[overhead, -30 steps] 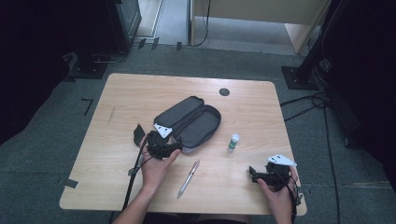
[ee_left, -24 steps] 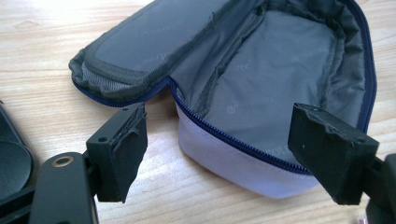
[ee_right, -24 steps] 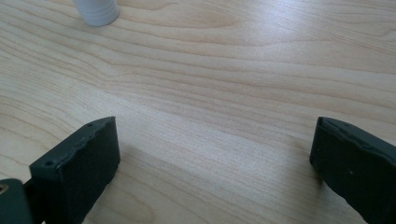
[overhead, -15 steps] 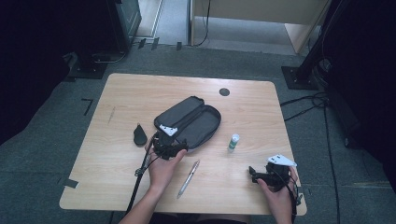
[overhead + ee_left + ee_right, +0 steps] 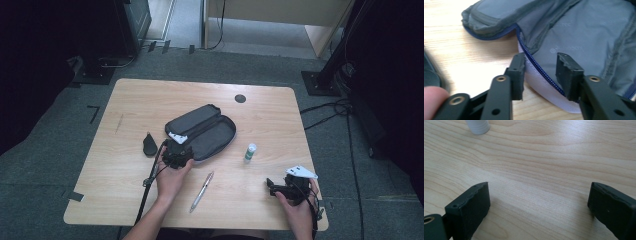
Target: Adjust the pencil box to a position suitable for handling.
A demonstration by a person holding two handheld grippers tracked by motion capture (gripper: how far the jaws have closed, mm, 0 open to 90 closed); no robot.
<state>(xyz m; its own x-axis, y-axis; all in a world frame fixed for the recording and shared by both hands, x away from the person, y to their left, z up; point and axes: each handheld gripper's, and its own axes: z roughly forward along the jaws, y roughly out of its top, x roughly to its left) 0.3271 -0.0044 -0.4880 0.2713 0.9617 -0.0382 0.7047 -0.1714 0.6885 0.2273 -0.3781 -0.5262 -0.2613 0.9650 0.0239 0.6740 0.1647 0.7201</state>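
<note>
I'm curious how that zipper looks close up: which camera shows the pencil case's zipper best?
The left gripper view: the blue zipper runs between the left gripper's black jaws. The high view shows the pencil case whole, its zipper too small. The right gripper view shows table.

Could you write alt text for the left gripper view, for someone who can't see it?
The left gripper, its two black jaws having just been closing, straddles the blue-zippered edge of an open grey fabric pencil case without visibly pinching it. The case lies on a pale wooden table.

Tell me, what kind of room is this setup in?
Probably a lab or recording space: one wooden table on grey carpet, dark equipment stands and loose cables around it.
</note>
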